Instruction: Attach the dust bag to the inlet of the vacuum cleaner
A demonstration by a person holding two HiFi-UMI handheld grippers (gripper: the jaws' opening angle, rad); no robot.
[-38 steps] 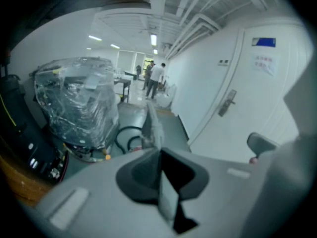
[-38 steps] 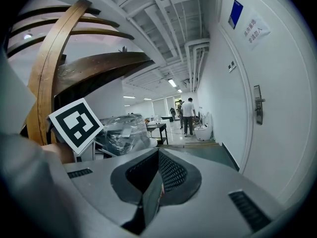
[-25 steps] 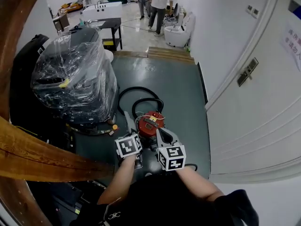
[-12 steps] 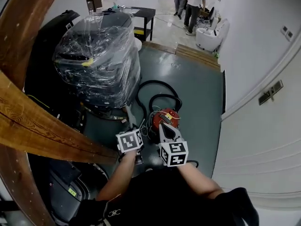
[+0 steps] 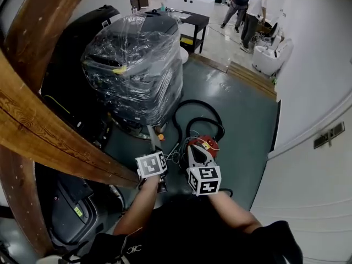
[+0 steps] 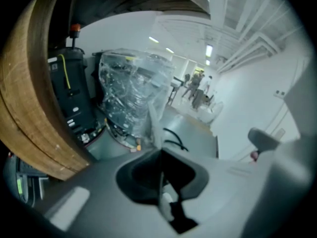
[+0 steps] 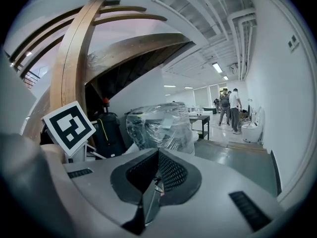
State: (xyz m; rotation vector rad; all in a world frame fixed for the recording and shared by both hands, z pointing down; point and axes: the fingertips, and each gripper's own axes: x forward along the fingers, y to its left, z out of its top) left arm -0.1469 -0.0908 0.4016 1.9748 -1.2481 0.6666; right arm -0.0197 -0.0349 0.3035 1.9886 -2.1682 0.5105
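Floor [image 5: 242,120]: dark green and smooth, giving way to pale tiles at 12 o'clock, where people [image 5: 247,4] stand near a black table [image 5: 195,21]. Wall [image 5: 319,65]: white, along 3 o'clock. Beam [image 5: 49,142]: curved wood, sweeping across 9 o'clock. Bundle [image 5: 137,65]: bulky and dark, wrapped in clear film, standing on the floor at 11 o'clock. Hose [image 5: 192,106]: black, looped on the floor between bundle and vacuum. Vacuum [image 5: 203,144]: small, round and red-topped, with thin wires and a pale tag on top, on the floor just ahead of the person. Left tongs [image 6: 159,151]: jaws nearly together, nipping a thin pale strip [image 6: 153,123] that stands up beyond them; what the strip is cannot be told. They sit near the vacuum, at its 9 o'clock. Right tongs [image 7: 157,152]: jaws fully together, tips over the vacuum's near edge at its 6 o'clock; contact cannot be told.
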